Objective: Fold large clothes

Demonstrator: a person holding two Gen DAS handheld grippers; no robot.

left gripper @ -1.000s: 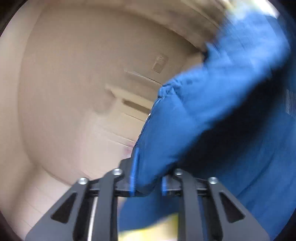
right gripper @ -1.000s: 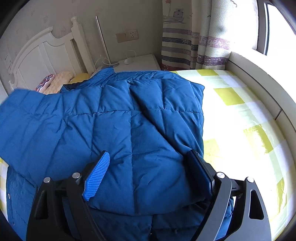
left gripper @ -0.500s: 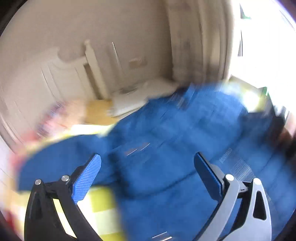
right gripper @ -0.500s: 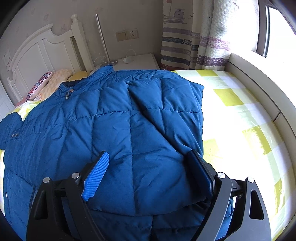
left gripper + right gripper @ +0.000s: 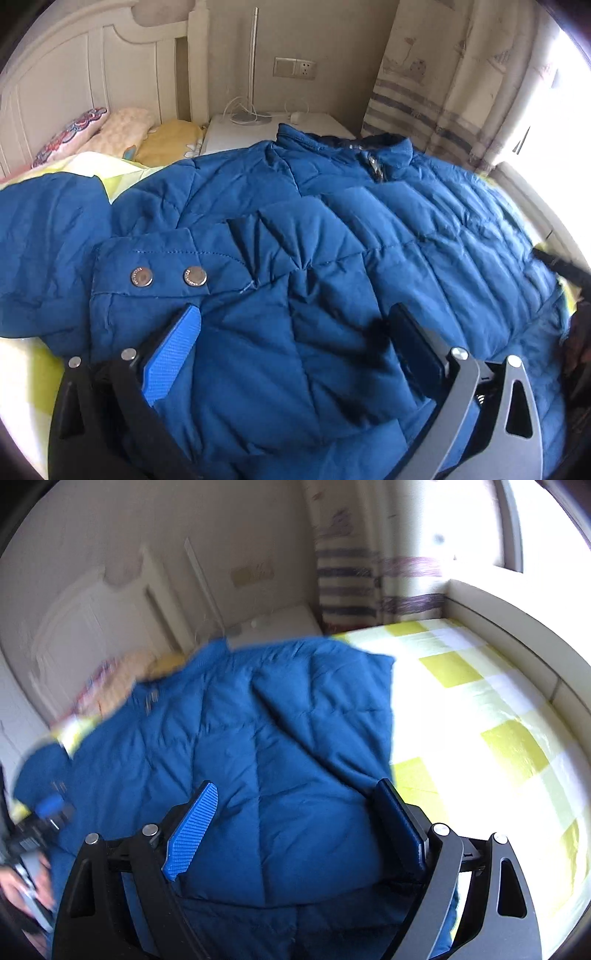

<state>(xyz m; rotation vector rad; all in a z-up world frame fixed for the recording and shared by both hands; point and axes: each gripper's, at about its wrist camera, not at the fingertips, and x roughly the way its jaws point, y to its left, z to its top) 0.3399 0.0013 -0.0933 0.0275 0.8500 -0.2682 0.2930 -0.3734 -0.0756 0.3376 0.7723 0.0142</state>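
Both sleeves lie folded over the blue down jacket [image 5: 369, 240] on the bed [image 5: 480, 716]; body folds remain. Left gripper [image 5: 295, 354] fingers have just opened, right gripper [image 5: 299, 830] fingers stand open, holding nothing.

Blue quilted jacket [image 5: 332, 258], yellow-checked sheet [image 5: 480, 709]

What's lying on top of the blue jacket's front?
A folded-over sleeve, its snap-button cuff uppermost, lies on the blue puffer jacket. The jacket covers whatever is beneath it.

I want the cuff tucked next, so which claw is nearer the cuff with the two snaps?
Left. The left claw hovers open just below the cuff. The right claw sits open over the jacket's opposite side.
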